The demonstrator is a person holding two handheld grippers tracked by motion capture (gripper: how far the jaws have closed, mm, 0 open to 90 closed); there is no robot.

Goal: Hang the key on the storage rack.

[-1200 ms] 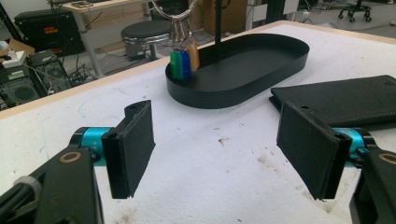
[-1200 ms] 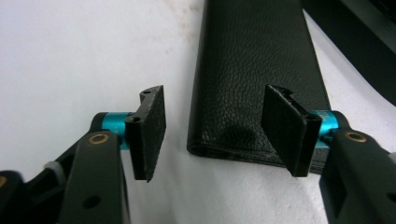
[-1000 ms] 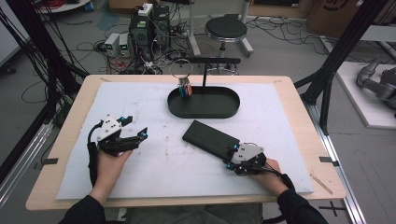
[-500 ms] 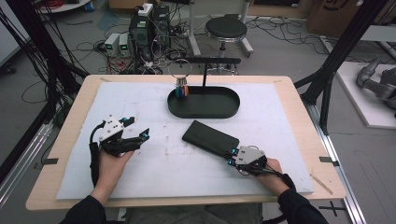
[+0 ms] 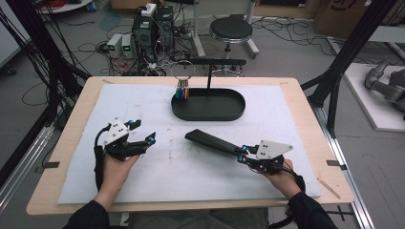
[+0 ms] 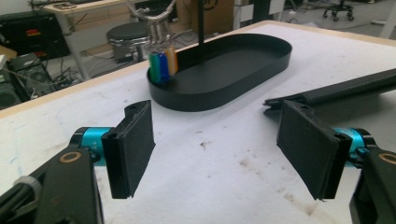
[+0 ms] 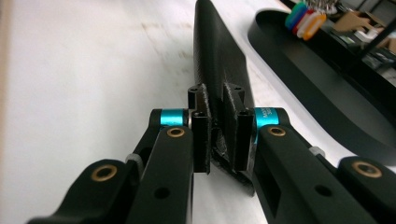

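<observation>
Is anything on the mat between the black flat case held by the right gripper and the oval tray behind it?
Nothing visible does. The right gripper clamps the black case by its near end, and bare white mat lies between it and the oval tray. The coloured tags stand inside the tray's left end.

From above our side of the table (image 5: 296,102) we look forward and down over its whole top. Our left gripper view sits low and close behind its two spread fingers (image 6: 133,144), facing across to the oval tray (image 6: 224,74) beyond them. Our right gripper view looks along its closed fingers (image 7: 201,135), very near the flat black piece (image 7: 217,56) between them. All three views share that tray and piece.
</observation>
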